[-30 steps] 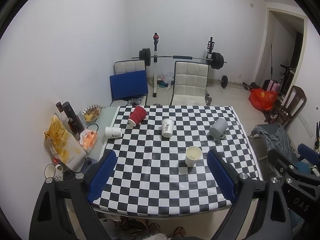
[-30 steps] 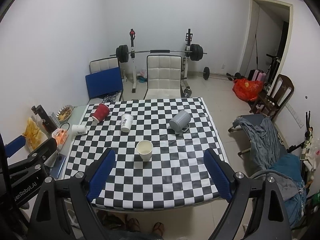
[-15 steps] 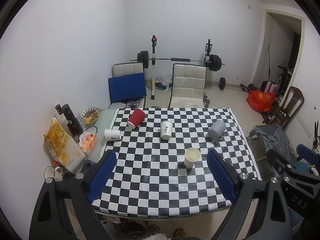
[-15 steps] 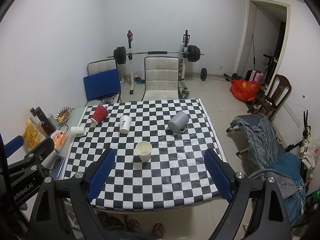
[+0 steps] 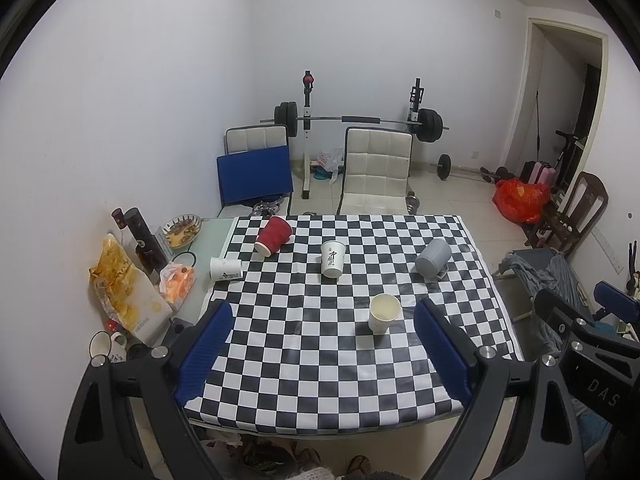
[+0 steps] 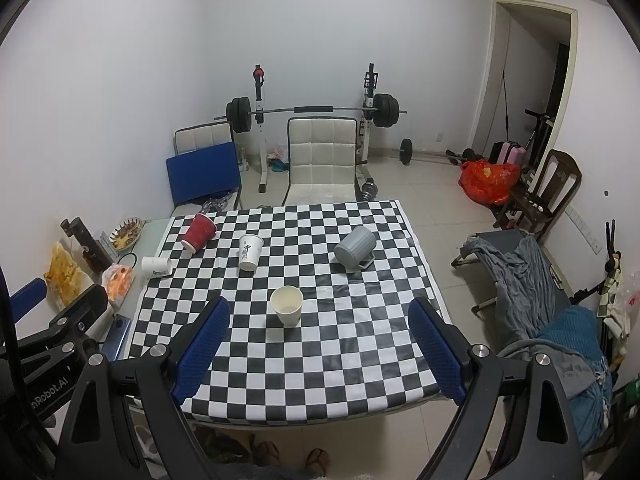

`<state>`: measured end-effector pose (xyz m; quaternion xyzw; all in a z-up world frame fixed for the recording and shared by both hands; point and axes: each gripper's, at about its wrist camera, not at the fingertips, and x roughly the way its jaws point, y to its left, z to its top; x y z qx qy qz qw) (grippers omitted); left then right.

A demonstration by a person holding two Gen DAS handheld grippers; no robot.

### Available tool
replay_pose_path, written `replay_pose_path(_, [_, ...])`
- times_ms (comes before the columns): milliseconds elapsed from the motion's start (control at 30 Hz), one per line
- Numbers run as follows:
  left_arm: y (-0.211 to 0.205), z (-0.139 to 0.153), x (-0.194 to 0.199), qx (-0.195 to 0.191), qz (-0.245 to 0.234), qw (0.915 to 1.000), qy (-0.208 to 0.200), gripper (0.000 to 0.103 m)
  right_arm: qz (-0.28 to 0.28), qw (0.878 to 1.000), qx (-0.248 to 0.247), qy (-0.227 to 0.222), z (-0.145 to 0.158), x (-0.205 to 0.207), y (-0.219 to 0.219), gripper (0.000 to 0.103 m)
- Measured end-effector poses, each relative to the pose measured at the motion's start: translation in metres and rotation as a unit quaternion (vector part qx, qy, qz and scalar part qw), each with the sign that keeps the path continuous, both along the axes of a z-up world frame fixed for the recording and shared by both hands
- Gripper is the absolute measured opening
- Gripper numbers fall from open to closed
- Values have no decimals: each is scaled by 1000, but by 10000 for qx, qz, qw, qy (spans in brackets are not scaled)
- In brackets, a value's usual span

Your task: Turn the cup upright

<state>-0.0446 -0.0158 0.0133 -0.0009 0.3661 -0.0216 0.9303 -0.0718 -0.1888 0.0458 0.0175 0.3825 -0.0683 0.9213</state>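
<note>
On the checkered table [image 5: 320,360] a red cup [image 5: 274,235] lies tipped at the far left, a small white cup [image 5: 226,269] lies on its side at the left edge, and a grey mug [image 5: 433,258] lies tipped at the right. A printed white paper cup [image 5: 333,258] and a plain white paper cup [image 5: 384,313] stand upright. My left gripper [image 5: 322,350] and right gripper [image 6: 318,348] are both open and empty, held high above the near table edge. The same cups show in the right wrist view: red [image 6: 199,232], grey [image 6: 355,247], plain [image 6: 286,305].
Snack bags [image 5: 124,292], a dark bottle [image 5: 144,238], a dish [image 5: 183,231] and a small mug [image 5: 105,345] crowd the glass strip at the table's left. Two chairs [image 5: 376,172] and a barbell rack stand behind. A cot with clothes [image 6: 528,276] stands at the right.
Both grippers have risen and pulled back a little, so the table looks smaller and lower in view. No cup has moved.
</note>
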Motion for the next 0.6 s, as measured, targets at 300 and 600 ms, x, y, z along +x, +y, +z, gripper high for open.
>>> replay_pose_path(300, [1,1,-1,-3,-8,10000,-24,93,-5,10000,-7,-5,3,2,1,92])
replay_pose_path(600, [2,3,-2,10,-2,10000,-38,93,8,10000,13,-20,6,2,3,92])
